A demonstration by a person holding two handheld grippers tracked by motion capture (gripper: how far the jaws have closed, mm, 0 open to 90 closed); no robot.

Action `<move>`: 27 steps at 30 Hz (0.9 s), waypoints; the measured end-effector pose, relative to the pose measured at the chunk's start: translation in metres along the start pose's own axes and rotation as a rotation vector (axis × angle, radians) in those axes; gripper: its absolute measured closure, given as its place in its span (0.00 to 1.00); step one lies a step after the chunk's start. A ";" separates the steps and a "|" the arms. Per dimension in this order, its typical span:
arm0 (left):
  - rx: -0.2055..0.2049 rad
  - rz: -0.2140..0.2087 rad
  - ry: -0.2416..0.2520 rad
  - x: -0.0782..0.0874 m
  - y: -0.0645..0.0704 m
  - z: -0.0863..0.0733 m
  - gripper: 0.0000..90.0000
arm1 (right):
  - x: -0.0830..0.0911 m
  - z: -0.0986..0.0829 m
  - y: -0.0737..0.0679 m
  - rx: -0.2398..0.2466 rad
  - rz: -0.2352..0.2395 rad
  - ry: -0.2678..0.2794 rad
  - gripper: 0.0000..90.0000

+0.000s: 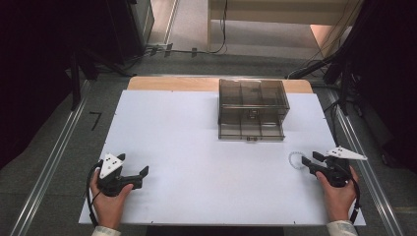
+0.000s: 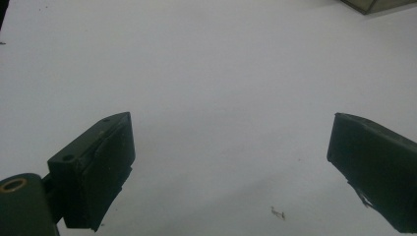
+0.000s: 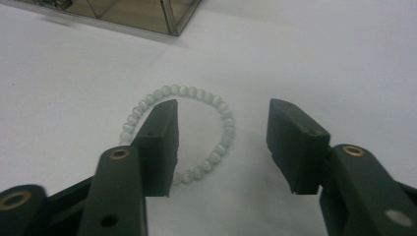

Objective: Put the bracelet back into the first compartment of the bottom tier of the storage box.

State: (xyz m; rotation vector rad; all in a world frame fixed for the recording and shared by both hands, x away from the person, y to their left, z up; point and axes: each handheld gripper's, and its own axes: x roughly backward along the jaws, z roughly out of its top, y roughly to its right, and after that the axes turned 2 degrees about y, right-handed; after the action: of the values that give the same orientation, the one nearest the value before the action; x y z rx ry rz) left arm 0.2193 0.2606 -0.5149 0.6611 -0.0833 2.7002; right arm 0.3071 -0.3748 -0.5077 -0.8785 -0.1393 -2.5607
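Observation:
A pale bead bracelet [image 3: 216,118] lies flat on the white table, seen faintly in the high view as a ring [image 1: 296,159]. My right gripper [image 1: 312,160] is open just beside it at the table's right; in the right gripper view [image 3: 222,129] the left jaw covers part of the ring and the right jaw stands outside it. A smoky transparent drawer box [image 1: 253,109] stands at the back middle, its drawer shut. My left gripper [image 1: 133,166] rests open near the front left, its jaws [image 2: 231,152] wide apart over bare table.
The white table sheet [image 1: 196,147] lies over a wooden board whose edge [image 1: 172,82] shows at the back. Metal rails [image 1: 54,157] run along both sides. A corner of the box [image 2: 373,5] shows at the left gripper view's top right.

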 end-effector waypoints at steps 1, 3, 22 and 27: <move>0.000 0.000 0.000 0.000 0.000 0.000 0.05 | -0.001 0.001 0.000 -0.001 -0.002 -0.003 0.52; 0.001 0.001 -0.001 0.000 0.000 0.000 0.05 | -0.002 0.001 0.000 0.000 -0.011 -0.009 0.53; 0.003 0.003 -0.001 0.000 0.000 0.000 0.05 | -0.008 0.004 -0.001 0.008 -0.028 -0.054 0.71; 0.003 0.003 -0.002 0.000 0.000 0.000 0.05 | -0.008 0.004 -0.002 0.018 -0.039 -0.056 0.73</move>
State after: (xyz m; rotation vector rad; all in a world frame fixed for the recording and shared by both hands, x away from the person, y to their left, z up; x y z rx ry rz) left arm 0.2196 0.2607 -0.5150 0.6651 -0.0808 2.7027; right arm 0.3145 -0.3691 -0.5094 -0.9503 -0.1975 -2.5677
